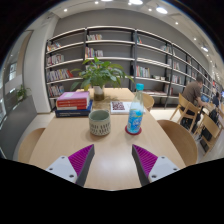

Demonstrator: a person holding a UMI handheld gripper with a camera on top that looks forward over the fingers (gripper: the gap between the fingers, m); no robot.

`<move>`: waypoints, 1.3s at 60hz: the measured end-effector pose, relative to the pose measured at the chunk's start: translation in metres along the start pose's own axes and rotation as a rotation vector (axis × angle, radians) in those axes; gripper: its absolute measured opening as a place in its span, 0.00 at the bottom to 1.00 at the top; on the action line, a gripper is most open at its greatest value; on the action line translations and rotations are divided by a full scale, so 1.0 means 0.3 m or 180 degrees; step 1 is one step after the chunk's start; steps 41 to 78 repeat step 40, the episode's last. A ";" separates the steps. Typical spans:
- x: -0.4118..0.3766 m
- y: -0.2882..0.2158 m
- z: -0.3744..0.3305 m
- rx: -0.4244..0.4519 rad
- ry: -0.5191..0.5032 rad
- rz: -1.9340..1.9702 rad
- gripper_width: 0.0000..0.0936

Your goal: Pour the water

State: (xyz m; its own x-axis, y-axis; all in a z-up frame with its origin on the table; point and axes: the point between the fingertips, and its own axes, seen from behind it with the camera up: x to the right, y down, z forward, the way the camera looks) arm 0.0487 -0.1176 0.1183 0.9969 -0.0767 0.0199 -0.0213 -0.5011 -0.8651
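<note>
Nothing of the pouring looks begun. The tongs (pixel 112 160) hang wide apart over the near part of the round wooden table (pixel 60 150), holding nothing, with only bare wood between the two pink pads. Beyond them, near the table's middle, a blue bottle (pixel 135 112) stands upright with its cap seemingly in place, and just beside it, apart by a small gap, stands a pale ribbed cup (pixel 100 122); whether the cup holds any water cannot be told from here. Behind these lie a stack of books (pixel 73 101), an open magazine (pixel 121 105) and a potted plant (pixel 100 73). By my judgement the whole job remains: reach the bottle, grip it, possibly deal with the cap, tilt it over the cup, then set it back.
</note>
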 end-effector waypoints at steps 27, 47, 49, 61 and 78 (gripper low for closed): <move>-0.268 -0.285 -0.469 0.0495 -0.0141 -0.0062 0.82; -0.311 -0.296 -0.543 0.0549 -0.0193 -0.0044 0.81; -0.311 -0.296 -0.543 0.0549 -0.0193 -0.0044 0.81; -0.311 -0.296 -0.543 0.0549 -0.0193 -0.0044 0.81; -0.311 -0.296 -0.543 0.0549 -0.0193 -0.0044 0.81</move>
